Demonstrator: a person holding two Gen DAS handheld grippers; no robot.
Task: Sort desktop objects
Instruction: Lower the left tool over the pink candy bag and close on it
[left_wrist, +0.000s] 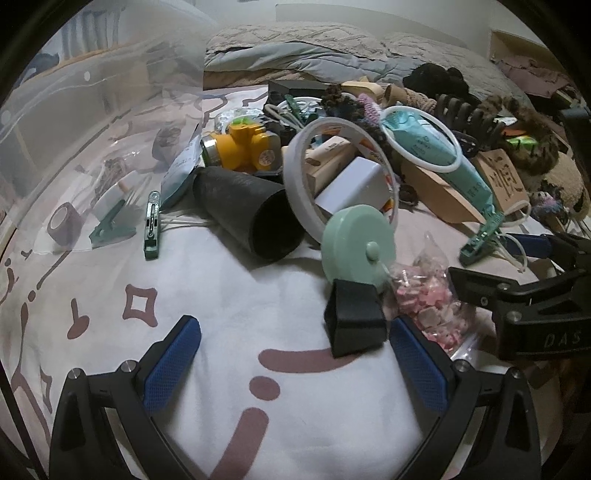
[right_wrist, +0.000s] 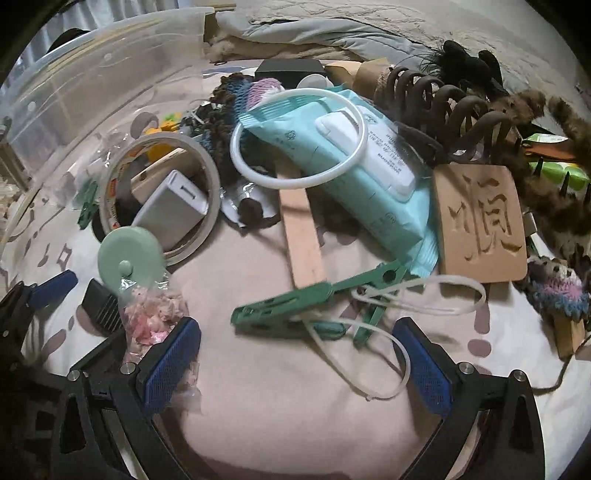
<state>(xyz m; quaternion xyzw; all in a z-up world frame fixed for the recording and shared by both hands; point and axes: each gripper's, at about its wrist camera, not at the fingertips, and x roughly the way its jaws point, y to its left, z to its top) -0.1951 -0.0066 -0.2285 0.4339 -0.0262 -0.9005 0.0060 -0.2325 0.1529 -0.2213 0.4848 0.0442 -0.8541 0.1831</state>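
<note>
A heap of small objects lies on a patterned cloth. My left gripper (left_wrist: 295, 363) is open over bare cloth; a black clip (left_wrist: 352, 321) holding a mint green disc (left_wrist: 356, 245) sits just inside its right finger. A bag of pink pieces (left_wrist: 430, 306) lies beside it. My right gripper (right_wrist: 295, 363) is open, with a green clothespin (right_wrist: 295, 302) and its white loop just ahead of the fingers. The pink bag (right_wrist: 151, 321) touches its left finger. The right gripper (left_wrist: 532, 291) also shows at the right edge of the left wrist view.
A clear plastic bin (left_wrist: 74, 122) stands at the left with clips and tape inside. The pile holds a black tube (left_wrist: 251, 214), a tape ring (left_wrist: 332, 177), a white charger (right_wrist: 173, 210), a teal wipes pack (right_wrist: 351, 166), a carved wooden plaque (right_wrist: 480, 218), and a brown hair claw (right_wrist: 443, 107).
</note>
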